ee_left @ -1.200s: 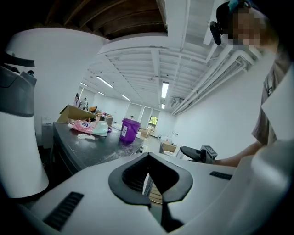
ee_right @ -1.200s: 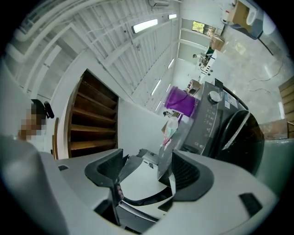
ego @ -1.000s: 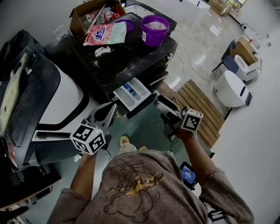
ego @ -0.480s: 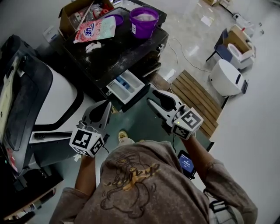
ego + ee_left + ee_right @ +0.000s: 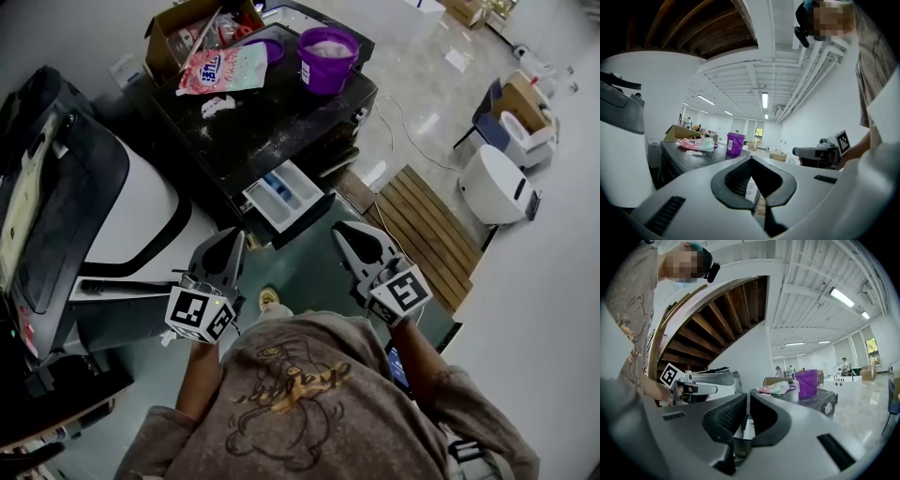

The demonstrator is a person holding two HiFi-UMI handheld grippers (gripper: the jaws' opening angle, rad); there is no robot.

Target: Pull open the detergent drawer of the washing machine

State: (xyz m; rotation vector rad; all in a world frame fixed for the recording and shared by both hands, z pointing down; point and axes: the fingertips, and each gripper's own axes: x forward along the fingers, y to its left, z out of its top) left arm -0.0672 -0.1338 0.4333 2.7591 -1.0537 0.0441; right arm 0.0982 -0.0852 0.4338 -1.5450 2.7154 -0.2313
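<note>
Finding one: the detergent drawer [image 5: 284,195] stands pulled well out from the front of the dark washing machine [image 5: 272,127], its white tray and blue insert open to the head view. I judge the pull as good as done. Finding two, handling: I take it for a light moulded plastic tray on a short slide. It should be stiff enough to draw straight out, but I expect it to bind or crack if it is levered sideways or downward. The smooth front panel will be slippery, so I would grip the lower lip of that panel, in the middle, and pull in line with the slide. Finding three, tongs: the left gripper [image 5: 235,238] hangs short of the drawer and to its left, touching nothing. Its own view shows its jaws met at the tip with nothing between them. The right gripper [image 5: 341,230] hangs short of the drawer on the other side, also clear of it. Its jaws are closing, with only a thin slit left between the pads [image 5: 723,418], and nothing sits in that slit. Neither tool has hold of the drawer
</note>
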